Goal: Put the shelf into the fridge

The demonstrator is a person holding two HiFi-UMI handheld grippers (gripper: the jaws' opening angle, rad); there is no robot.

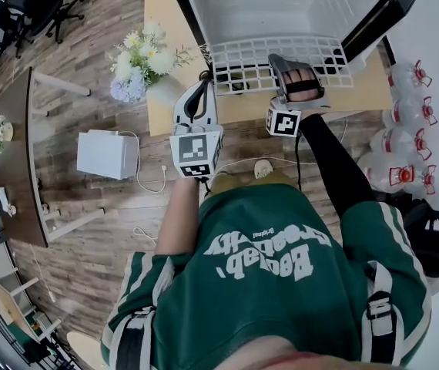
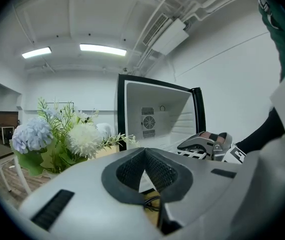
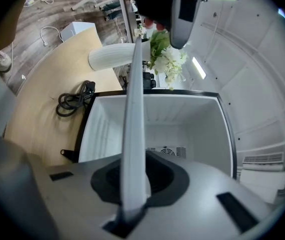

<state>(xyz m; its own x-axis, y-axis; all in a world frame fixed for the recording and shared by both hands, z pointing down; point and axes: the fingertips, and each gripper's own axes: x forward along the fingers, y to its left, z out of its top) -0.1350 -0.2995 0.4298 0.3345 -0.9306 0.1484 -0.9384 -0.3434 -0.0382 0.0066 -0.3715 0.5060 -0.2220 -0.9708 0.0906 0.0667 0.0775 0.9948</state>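
The white wire shelf (image 1: pixel 279 58) lies flat at the mouth of the open fridge (image 1: pixel 281 10), its far edge inside the white cavity. My right gripper (image 1: pixel 290 74) is shut on the shelf's near edge. In the right gripper view the shelf (image 3: pixel 132 129) runs edge-on between the jaws toward the fridge interior (image 3: pixel 182 129). My left gripper (image 1: pixel 201 92) hovers just left of the shelf's near left corner. Its jaws are shut with nothing between them. In the left gripper view, the left gripper (image 2: pixel 145 153) points past the flowers at the fridge (image 2: pixel 157 116).
The fridge stands on a light wooden table (image 1: pixel 162 21) with a white vase of flowers (image 1: pixel 141 62) at its left and a black cable (image 1: pixel 235 85) by the shelf. The fridge door (image 1: pixel 393 6) hangs open at the right. Water bottles (image 1: pixel 404 114) and a white box (image 1: pixel 108 154) are on the floor.
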